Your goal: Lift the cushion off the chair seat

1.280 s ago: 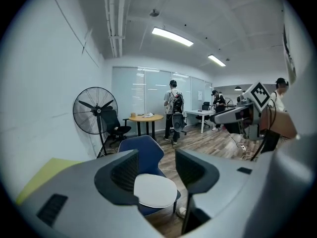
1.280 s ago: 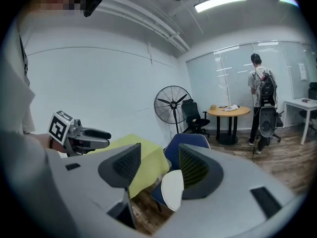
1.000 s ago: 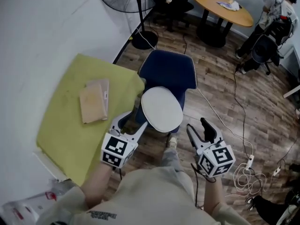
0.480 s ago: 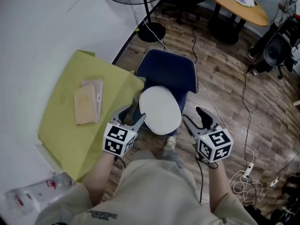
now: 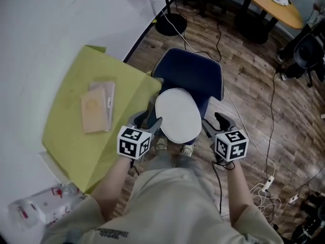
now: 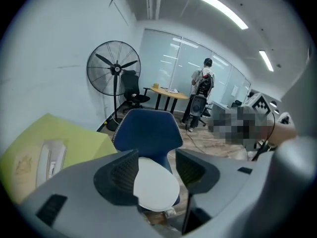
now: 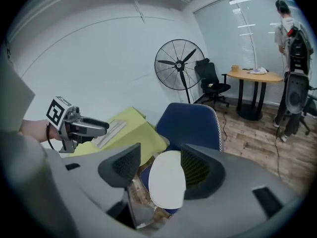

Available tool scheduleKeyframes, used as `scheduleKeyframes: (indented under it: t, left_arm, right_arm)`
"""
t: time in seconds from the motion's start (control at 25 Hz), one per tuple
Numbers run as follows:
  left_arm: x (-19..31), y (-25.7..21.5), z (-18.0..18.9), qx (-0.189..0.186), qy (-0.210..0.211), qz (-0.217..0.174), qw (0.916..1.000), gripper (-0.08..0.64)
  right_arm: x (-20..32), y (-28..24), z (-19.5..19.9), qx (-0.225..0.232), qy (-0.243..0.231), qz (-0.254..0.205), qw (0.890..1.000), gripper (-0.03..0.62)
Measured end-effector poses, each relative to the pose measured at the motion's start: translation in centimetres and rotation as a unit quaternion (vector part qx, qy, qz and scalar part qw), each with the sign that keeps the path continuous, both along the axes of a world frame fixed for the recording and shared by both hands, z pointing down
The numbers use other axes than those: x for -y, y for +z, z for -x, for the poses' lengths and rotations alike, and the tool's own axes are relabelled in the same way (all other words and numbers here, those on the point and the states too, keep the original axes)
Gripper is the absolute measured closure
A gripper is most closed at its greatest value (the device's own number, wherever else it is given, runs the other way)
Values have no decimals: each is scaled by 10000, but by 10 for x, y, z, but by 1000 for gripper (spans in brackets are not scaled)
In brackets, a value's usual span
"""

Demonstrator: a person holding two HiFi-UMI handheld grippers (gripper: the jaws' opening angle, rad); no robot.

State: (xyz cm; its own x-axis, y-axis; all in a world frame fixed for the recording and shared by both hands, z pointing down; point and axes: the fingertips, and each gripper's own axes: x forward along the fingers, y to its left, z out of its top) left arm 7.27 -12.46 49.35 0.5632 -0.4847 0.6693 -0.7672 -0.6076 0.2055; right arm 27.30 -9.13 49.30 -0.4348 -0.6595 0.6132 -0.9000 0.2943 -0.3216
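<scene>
A white oval cushion [image 5: 177,116] lies on the seat of a dark blue chair [image 5: 190,75]. My left gripper [image 5: 146,122] hangs open at the cushion's left edge, and my right gripper [image 5: 215,123] hangs open just off its right edge. Neither touches it as far as I can tell. In the left gripper view the cushion [image 6: 156,187] shows beyond the gap of the open left gripper [image 6: 156,170], with the chair [image 6: 146,130] behind. The right gripper view shows the cushion [image 7: 167,180] past the open right gripper [image 7: 159,166], and the left gripper [image 7: 74,125] off to the left.
A table under a yellow-green cloth [image 5: 76,136] stands against the chair's left side with a brown booklet [image 5: 96,111] on it. A fan's base [image 5: 170,22] and a round wooden table [image 5: 269,4] are beyond. Cables [image 5: 264,182] lie on the floor at right. A person [image 6: 203,83] stands far off.
Both grippers have come forward and down, closing in on the two sides of the cushion. Their jaws stay as wide as before. The cushion has not moved on the seat.
</scene>
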Motion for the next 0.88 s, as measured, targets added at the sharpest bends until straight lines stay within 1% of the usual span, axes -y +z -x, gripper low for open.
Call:
scheduleKeyframes:
  t: [0.08, 0.16, 0.24, 0.36, 0.44, 0.56, 0.68, 0.88]
  left_arm:
    - [3, 18, 4, 225, 194, 107, 9995, 324]
    - [9, 35, 10, 314, 267, 248, 9988, 318]
    - [16, 51, 15, 230, 153, 470, 9985, 318]
    - [23, 79, 22, 73, -83, 854, 9963, 318]
    - [31, 96, 29, 99, -131, 978, 9951, 314]
    - [38, 123, 36, 144, -154, 1143, 9932, 313]
    - [38, 150, 38, 105, -197, 1367, 9904, 313]
    - [44, 193, 39, 300, -158, 1610, 9864, 313]
  right_arm:
    - [7, 9, 5, -6, 74, 80, 9999, 337]
    - [14, 19, 8, -35, 144, 159, 9998, 333]
    - [20, 33, 8, -105, 200, 267, 9994, 330]
    - [21, 58, 7, -365, 197, 493, 9979, 326]
    - [25, 74, 8, -464, 225, 615, 9968, 321]
    - [31, 99, 11, -459, 329, 775, 9954, 321]
    - [36, 124, 10, -483, 385, 822, 9947, 319]
    - [52, 168, 7, -707, 234, 914, 9930, 319]
